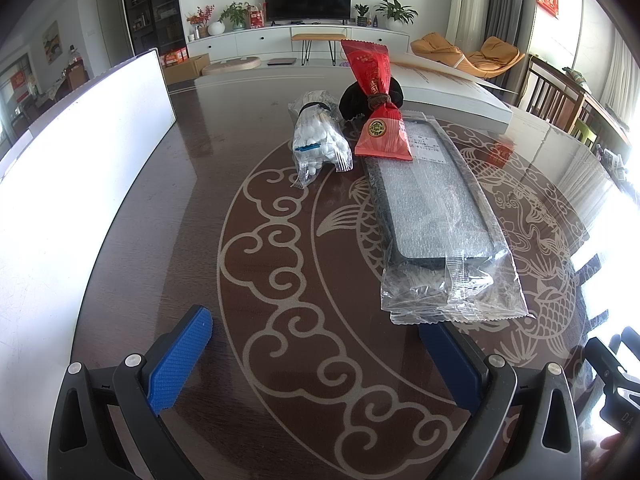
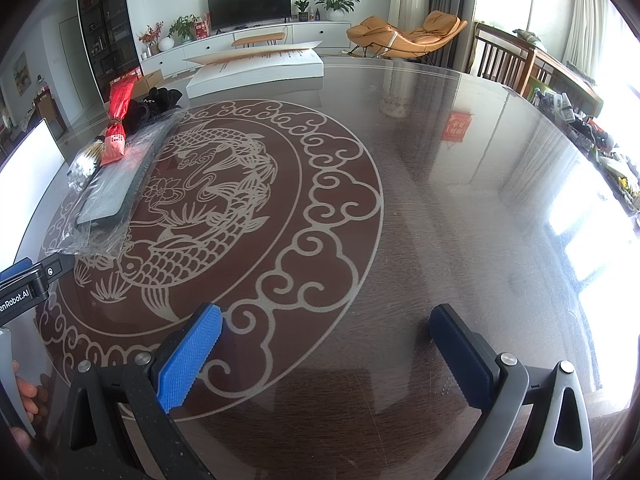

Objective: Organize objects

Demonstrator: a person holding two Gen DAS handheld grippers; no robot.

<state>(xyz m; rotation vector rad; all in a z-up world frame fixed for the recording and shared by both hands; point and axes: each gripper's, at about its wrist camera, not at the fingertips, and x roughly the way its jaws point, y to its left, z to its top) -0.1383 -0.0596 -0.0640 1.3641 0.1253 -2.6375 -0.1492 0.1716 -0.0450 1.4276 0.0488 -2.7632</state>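
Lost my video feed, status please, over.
Left gripper and right gripper open, empty. Wrapped tray, red packet, swab bag untouched on table. Nothing in the way.

The black bundle (image 1: 352,100) sits mostly behind the red packet (image 1: 378,120), so what it is cannot be told; the label (image 1: 430,146) on the clear-wrapped dark tray (image 1: 432,212) is too small to read; the white board (image 1: 80,184) runs off the left edge; in the right wrist view only a corner of the left gripper (image 2: 30,280) shows, its fingers out of frame; fingertips (image 2: 28,394) peek in at the left edge.
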